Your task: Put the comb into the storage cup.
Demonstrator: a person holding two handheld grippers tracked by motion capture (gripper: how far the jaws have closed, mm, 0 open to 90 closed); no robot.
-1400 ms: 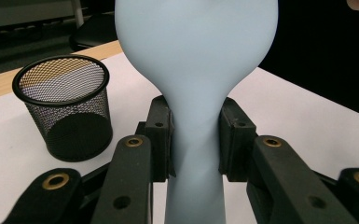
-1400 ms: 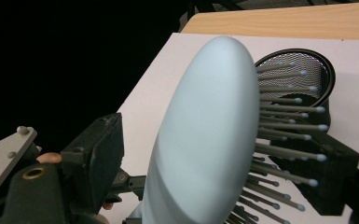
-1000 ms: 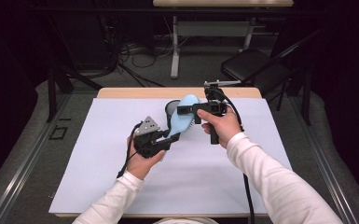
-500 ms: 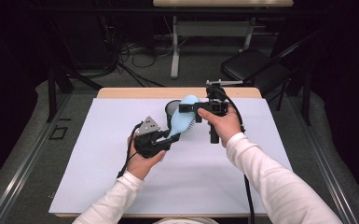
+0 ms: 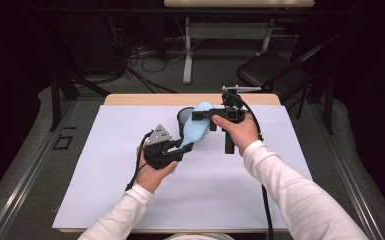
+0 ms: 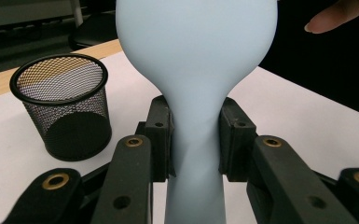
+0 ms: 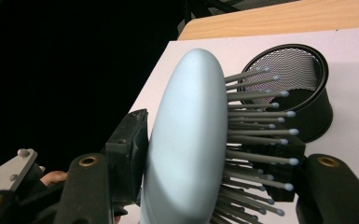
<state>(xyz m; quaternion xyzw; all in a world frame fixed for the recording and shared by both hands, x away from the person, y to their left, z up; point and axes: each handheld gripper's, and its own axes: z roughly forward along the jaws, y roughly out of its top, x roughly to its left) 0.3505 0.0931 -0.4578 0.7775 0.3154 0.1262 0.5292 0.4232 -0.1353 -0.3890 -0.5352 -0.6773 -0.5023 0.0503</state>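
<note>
A light blue hairbrush (image 5: 195, 129) is held in the air above the white sheet, its bristles facing right. My left gripper (image 5: 182, 146) is shut on the brush's narrow handle (image 6: 196, 140), both pads pressed against it. My right gripper (image 5: 203, 116) comes in from the right and clamps the brush head (image 7: 186, 149), one pad on the smooth back and the other against the bristle tips (image 7: 279, 140). A black mesh cup (image 5: 183, 116) stands upright just behind the brush, and it appears again in the gripper views as the cup (image 6: 60, 107) and the cup (image 7: 307, 93).
A white sheet (image 5: 230, 190) covers most of the wooden table (image 5: 130, 99). Beyond the table stand a dark folding chair (image 5: 272, 70) and a table leg with cables on the floor. A fingertip (image 6: 331, 16) shows at the upper right of the left gripper view.
</note>
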